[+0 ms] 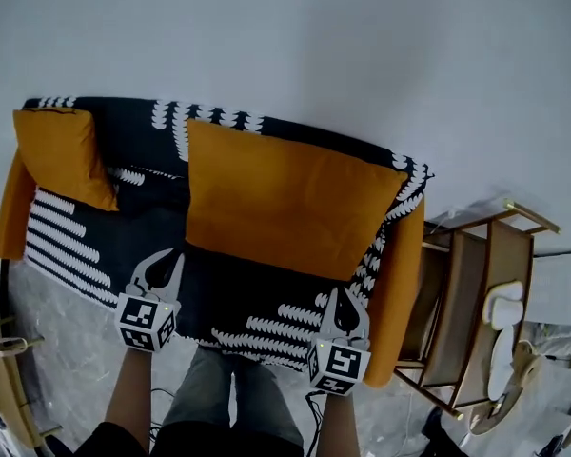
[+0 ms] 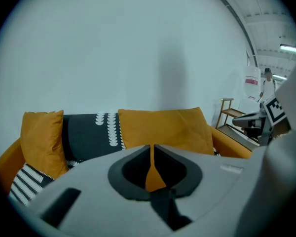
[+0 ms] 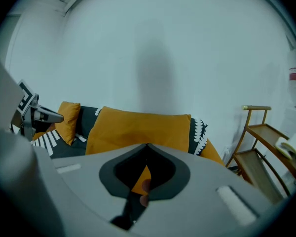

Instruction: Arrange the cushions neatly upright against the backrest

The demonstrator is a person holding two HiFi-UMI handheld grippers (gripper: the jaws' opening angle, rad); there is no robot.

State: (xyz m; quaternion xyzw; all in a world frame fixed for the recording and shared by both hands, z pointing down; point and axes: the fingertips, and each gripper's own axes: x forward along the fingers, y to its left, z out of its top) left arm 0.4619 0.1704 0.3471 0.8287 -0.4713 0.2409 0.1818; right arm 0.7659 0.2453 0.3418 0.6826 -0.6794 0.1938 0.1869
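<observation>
Large cushion (image 1: 285, 203): orange, upright on the seat right of the middle, leaning against the backrest (image 1: 133, 127).
Small cushion (image 1: 62, 155): orange, upright at the sofa's left end, in the corner between backrest and left armrest (image 1: 11, 212); well apart from the large cushion, with a stretch of throw between them.
Throw (image 1: 95, 246): black with white stripes and scallop rows, spread over seat and backrest.
Left gripper (image 1: 171, 260): jaws closed together, holding nothing; it hangs over the seat's front edge, below the large cushion's left corner and apart from it.
Right gripper (image 1: 340, 298): jaws closed together, holding nothing; it is in front of the seat, near the right armrest (image 1: 404, 293).
Between grippers and cushions: only the front strip of the throw-covered seat.
Shelf rack (image 1: 476, 284): wooden, just beside the right armrest; pale rounded things (image 1: 504, 307) lie on its shelves, too small to identify.
Wall (image 1: 314, 46): plain white behind the sofa.
Floor (image 1: 57, 350): grey, marbled.
</observation>
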